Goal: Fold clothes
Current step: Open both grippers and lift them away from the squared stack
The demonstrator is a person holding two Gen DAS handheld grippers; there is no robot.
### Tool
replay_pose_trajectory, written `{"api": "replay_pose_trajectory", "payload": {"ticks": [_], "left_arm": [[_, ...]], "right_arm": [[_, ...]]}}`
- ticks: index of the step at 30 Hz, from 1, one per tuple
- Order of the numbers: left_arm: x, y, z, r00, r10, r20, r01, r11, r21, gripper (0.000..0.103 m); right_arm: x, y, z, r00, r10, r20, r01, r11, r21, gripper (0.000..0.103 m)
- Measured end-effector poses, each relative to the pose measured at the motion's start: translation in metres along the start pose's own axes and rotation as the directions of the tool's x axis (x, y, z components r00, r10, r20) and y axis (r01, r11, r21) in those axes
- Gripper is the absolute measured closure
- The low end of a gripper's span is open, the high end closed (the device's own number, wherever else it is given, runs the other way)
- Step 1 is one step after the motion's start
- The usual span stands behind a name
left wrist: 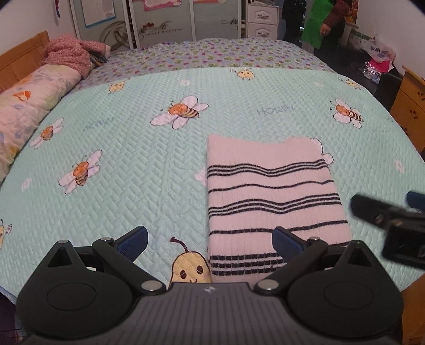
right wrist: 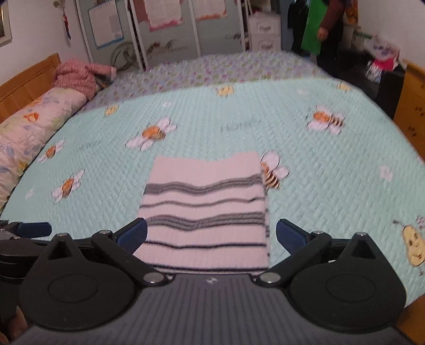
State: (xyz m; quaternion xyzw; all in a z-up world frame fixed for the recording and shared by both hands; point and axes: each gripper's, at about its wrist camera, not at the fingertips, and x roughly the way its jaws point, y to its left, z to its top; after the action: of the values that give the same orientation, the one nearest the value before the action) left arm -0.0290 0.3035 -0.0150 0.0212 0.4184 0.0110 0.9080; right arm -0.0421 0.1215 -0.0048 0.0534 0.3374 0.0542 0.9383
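1 folded striped garment point(left wrist: 271, 196) on bee quilt point(left wrist: 127, 148); 2 grippers, both empty.
L gripper point(left wrist: 209, 238) jaws wide apart, nothing held, its right finger over garment's near edge; R gripper point(right wrist: 211, 233) jaws wide apart, straddling garment, contact unclear; garment's long axis runs away from cams, stripes crosswise.

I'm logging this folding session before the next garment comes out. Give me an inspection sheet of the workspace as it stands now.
Surface: bed with mint bee-print quilt, smooth.
Job's things: striped sweater lying folded into a flat rectangle near the quilt's front edge.
Clutter: pink garment heap and rolled floral quilt along the headboard side.
Grippers: left tongs open, empty; right tongs open, empty, above the sweater's near edge.
Cables: nothing seen.
Surroundings: wardrobe, white drawers, a person in a green apron standing beyond the bed.
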Motion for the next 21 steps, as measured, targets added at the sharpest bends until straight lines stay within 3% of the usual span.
{"api": "replay_pose_trajectory", "payload": {"ticks": [4, 10, 13, 16, 19, 21], "left_arm": [[-0.013, 0.001, 0.004, 0.999, -0.008, 0.038, 0.009, 1.0, -0.021, 0.001], [-0.037, -0.002, 0.007, 0.99, 0.036, 0.135, -0.037, 0.999, 0.001, 0.001], [-0.053, -0.006, 0.005, 0.97, 0.088, 0.227, -0.098, 0.995, 0.031, 0.001], [-0.065, -0.011, 0.003, 0.944, 0.133, 0.301, -0.154, 0.987, 0.049, 0.0], [-0.065, -0.009, 0.003, 0.944, 0.131, 0.301, -0.152, 0.987, 0.046, 0.0], [-0.065, -0.007, 0.003, 0.954, 0.108, 0.28, -0.122, 0.992, 0.034, 0.0]], "right_arm": [[-0.029, 0.007, 0.003, 0.989, -0.026, 0.148, 0.031, 0.999, -0.03, 0.0], [-0.032, 0.001, 0.003, 0.991, -0.026, 0.133, 0.023, 0.999, 0.026, 0.001], [-0.032, 0.0, 0.001, 0.99, -0.053, 0.132, 0.051, 0.998, 0.022, 0.0], [-0.019, 0.001, 0.002, 0.996, -0.079, 0.041, 0.079, 0.997, 0.011, 0.001], [-0.011, -0.003, -0.001, 0.999, -0.047, -0.004, 0.047, 0.997, 0.061, 0.001], [-0.017, 0.001, -0.003, 0.996, -0.082, 0.035, 0.08, 0.996, 0.044, 0.001]]}}
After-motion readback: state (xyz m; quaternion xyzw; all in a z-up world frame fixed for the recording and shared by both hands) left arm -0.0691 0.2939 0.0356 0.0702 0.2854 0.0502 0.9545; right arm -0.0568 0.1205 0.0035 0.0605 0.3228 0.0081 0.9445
